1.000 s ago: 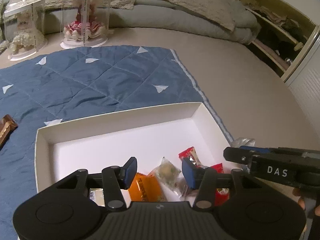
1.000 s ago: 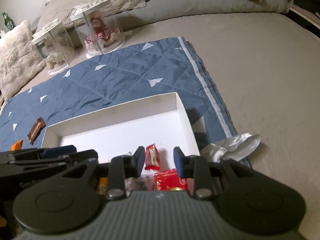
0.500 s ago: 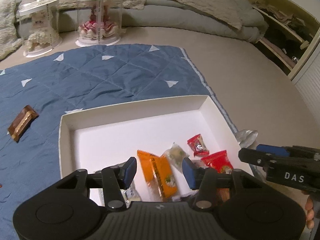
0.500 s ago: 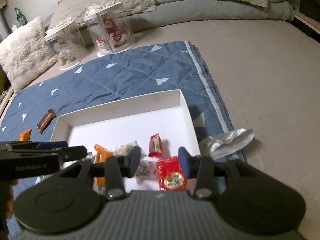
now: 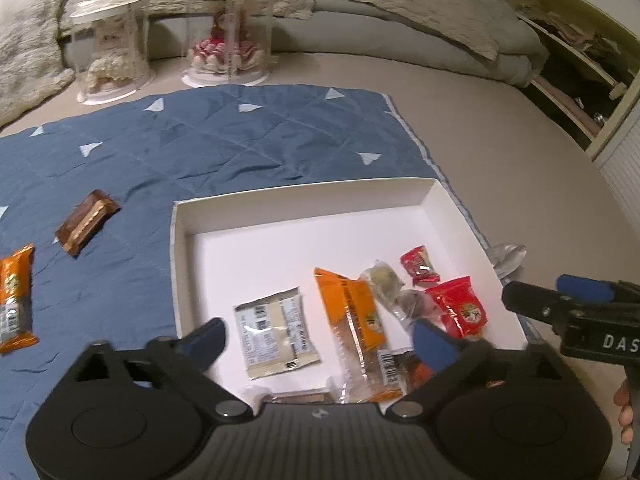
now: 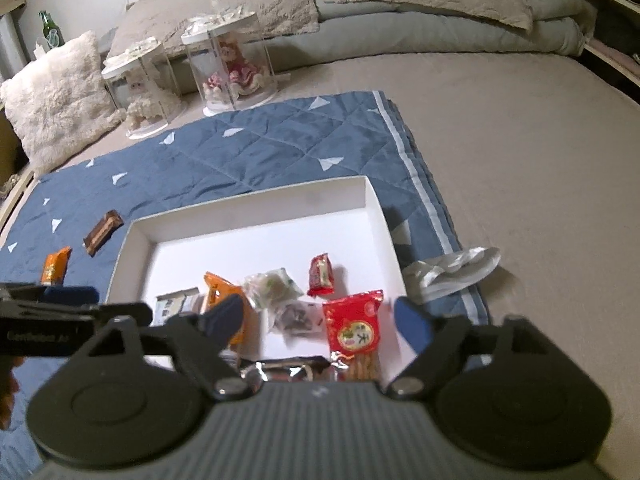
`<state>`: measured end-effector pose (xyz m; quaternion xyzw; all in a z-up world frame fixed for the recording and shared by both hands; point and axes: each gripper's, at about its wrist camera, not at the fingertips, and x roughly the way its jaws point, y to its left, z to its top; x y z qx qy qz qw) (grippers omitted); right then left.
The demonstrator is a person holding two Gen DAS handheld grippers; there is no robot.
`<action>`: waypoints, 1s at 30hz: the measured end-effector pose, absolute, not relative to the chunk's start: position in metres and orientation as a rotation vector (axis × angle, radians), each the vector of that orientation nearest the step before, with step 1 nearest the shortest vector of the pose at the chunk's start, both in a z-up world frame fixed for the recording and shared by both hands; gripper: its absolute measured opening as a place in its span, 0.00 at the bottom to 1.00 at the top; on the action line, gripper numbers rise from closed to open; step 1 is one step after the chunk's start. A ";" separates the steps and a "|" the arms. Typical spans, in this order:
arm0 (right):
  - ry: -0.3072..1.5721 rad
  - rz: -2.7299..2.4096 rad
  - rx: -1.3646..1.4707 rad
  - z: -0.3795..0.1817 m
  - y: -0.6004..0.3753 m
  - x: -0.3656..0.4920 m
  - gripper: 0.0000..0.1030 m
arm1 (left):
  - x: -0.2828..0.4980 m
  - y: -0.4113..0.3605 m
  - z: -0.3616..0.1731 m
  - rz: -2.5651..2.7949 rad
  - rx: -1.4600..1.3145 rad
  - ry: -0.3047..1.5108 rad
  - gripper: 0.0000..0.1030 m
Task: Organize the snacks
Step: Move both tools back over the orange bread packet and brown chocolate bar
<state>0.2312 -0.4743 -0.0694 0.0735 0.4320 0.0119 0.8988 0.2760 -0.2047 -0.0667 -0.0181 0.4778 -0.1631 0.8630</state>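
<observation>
A white box (image 5: 304, 204) (image 6: 256, 210) lies on a blue quilt and holds several snack packets: an orange packet (image 5: 352, 312), a silver-white packet (image 5: 274, 332), a red packet (image 5: 460, 312) (image 6: 354, 326) and a small red candy (image 5: 420, 266) (image 6: 321, 275). My left gripper (image 5: 320, 338) is open and empty above the box's near edge. My right gripper (image 6: 318, 320) is open and empty over the box's near right part. A brown bar (image 5: 86, 222) (image 6: 102, 232) and an orange packet (image 5: 14, 300) (image 6: 56, 266) lie on the quilt left of the box.
Two clear display cases with dolls (image 5: 230, 32) (image 5: 114, 52) stand behind the blue quilt (image 5: 260, 136). A crumpled silver wrapper (image 6: 452, 270) lies right of the box. Pillows and bedding line the back; shelves (image 5: 576, 72) stand at the right.
Both grippers have pulled back and risen, and both have opened wider. More of the box, its packets and the snacks on the quilt at the left have come into view.
</observation>
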 end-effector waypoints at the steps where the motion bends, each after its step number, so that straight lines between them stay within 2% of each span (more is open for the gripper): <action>1: 0.888 0.024 0.149 -0.069 -0.473 0.231 0.95 | 0.275 -0.200 -0.066 -0.334 -0.047 0.998 1.00; 3: 0.876 0.017 0.136 -0.068 -0.468 0.230 0.99 | 0.275 -0.192 -0.064 -0.310 -0.065 1.001 1.00; 15: 0.865 0.027 0.100 -0.070 -0.440 0.237 1.00 | 0.275 -0.128 -0.055 -0.231 -0.088 0.986 1.00; 30: 0.869 0.131 0.069 -0.071 -0.356 0.272 1.00 | 0.286 -0.017 -0.057 -0.043 -0.132 0.965 1.00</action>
